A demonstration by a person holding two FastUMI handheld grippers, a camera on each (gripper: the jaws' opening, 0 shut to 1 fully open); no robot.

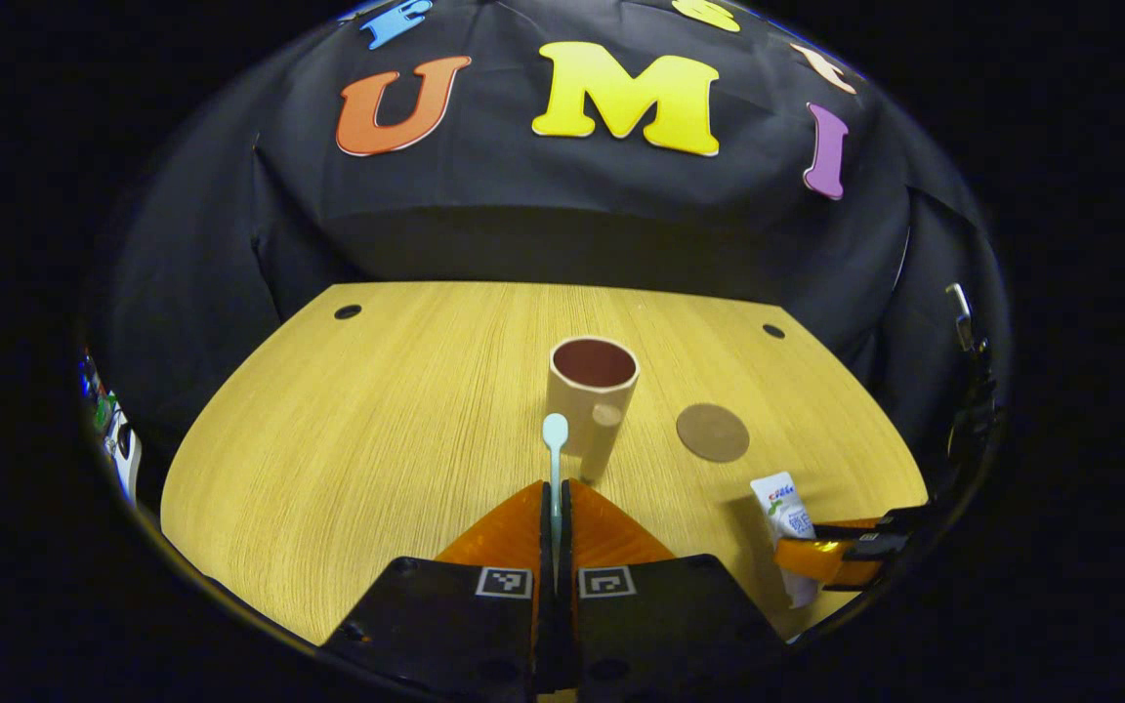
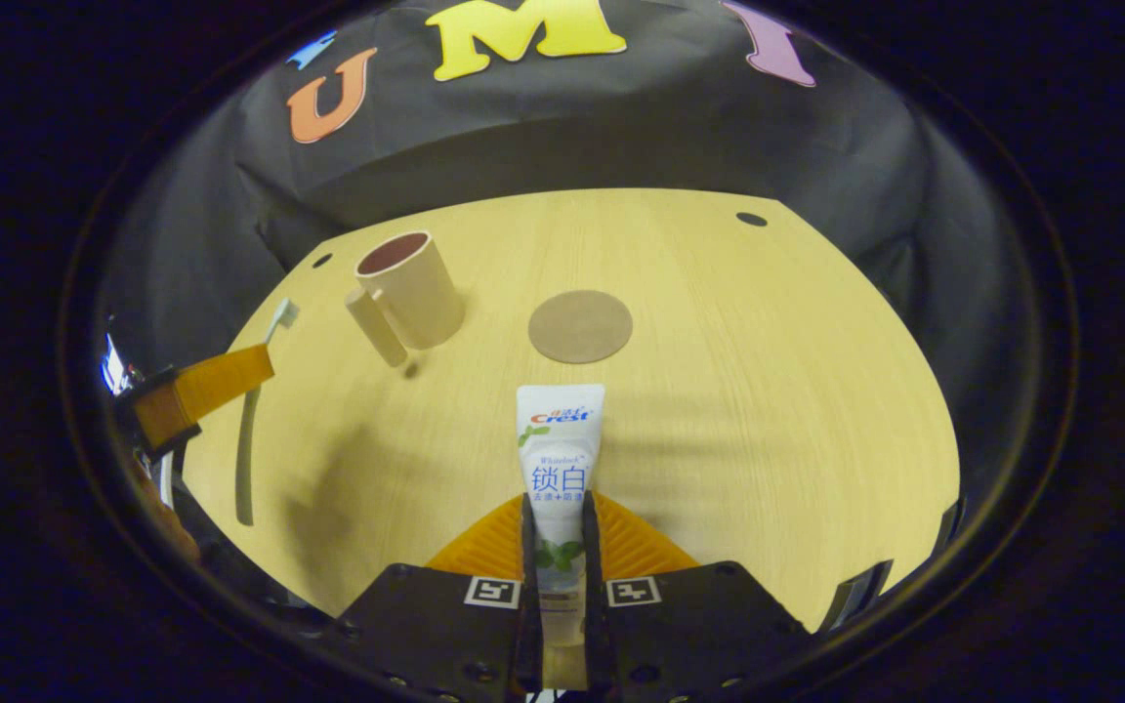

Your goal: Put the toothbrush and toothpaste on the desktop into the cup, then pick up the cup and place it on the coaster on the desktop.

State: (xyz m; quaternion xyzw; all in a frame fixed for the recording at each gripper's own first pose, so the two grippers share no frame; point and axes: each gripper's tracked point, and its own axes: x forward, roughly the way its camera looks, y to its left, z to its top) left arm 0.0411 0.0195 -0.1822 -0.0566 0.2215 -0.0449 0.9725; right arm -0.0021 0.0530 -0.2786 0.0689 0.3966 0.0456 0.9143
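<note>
Toothbrush (image 1: 555, 436) pale, slim; toothpaste (image 2: 557, 459) white, flat tube.

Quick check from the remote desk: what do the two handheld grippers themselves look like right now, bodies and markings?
Both match. The left gripper and right gripper each have a black block body carrying two small square black-and-white coded tags, one beside each finger base. Two ribbed wedge fingers taper forward. No cables or sleeves are visible.

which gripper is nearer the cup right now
Left. The left gripper, shut on the toothbrush, sits just short of the cup, brush head at its wall. The right gripper, shut on the toothpaste, is farther back, beyond the coaster.
</note>
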